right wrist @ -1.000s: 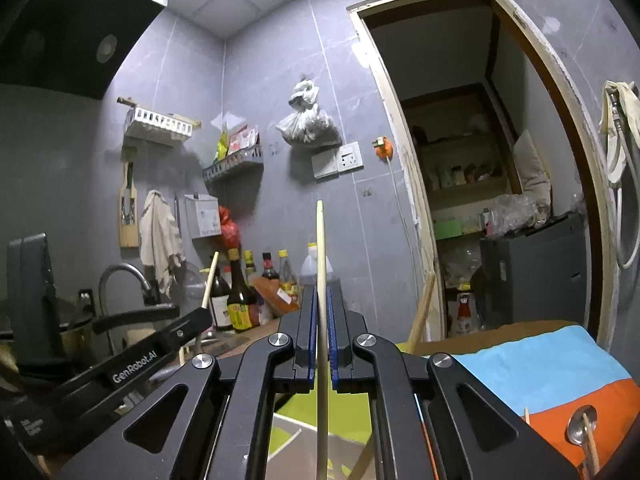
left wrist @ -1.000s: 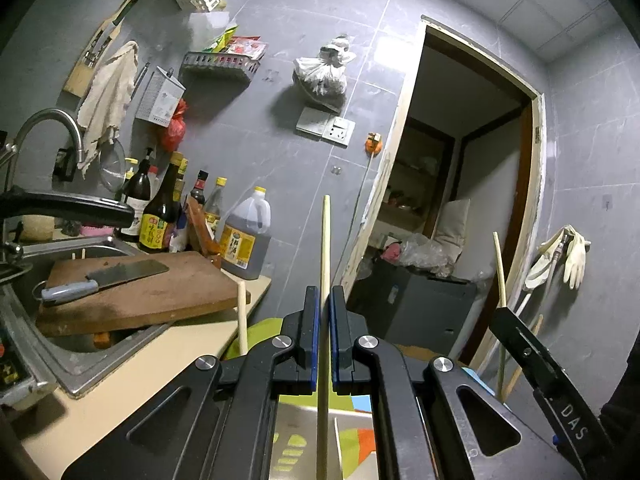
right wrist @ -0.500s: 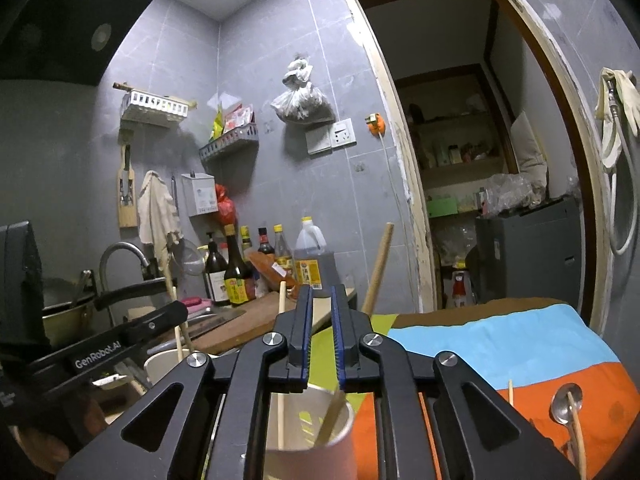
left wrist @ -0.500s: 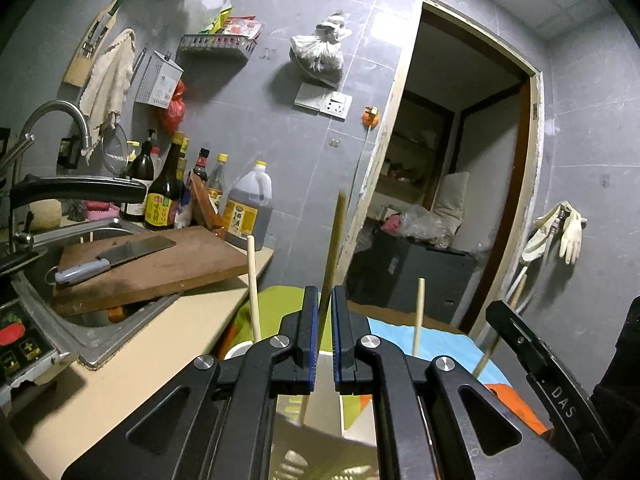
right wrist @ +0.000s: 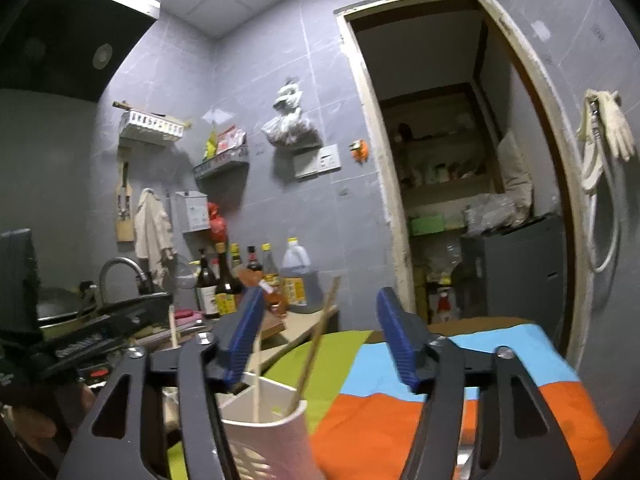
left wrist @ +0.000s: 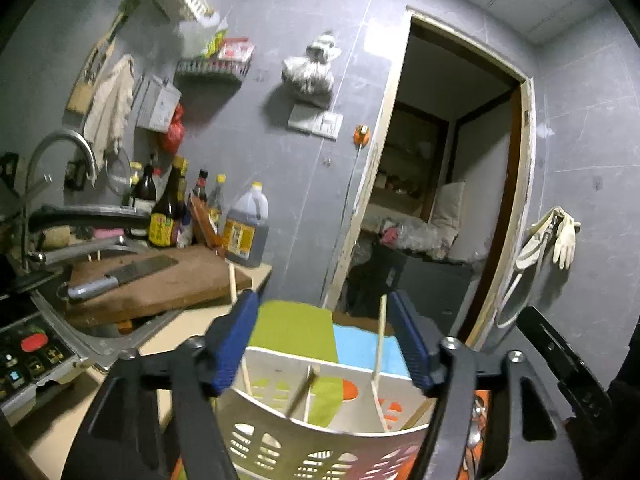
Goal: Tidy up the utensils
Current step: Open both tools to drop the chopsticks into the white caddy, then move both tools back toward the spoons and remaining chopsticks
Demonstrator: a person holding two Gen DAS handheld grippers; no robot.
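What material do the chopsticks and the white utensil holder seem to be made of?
The chopsticks look like bare wood or bamboo: pale tan, matt, no shine. The utensil holder looks like moulded plastic: smooth white walls, thin dividers and cut-out slots in its side. Neither can be confirmed by look alone.

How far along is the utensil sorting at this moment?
Done: several chopsticks stand in the white holder. In hand: nothing; the left gripper and right gripper have just opened their jaws, and nothing sits between them. Left: a spoon lies on the colourful cloth.
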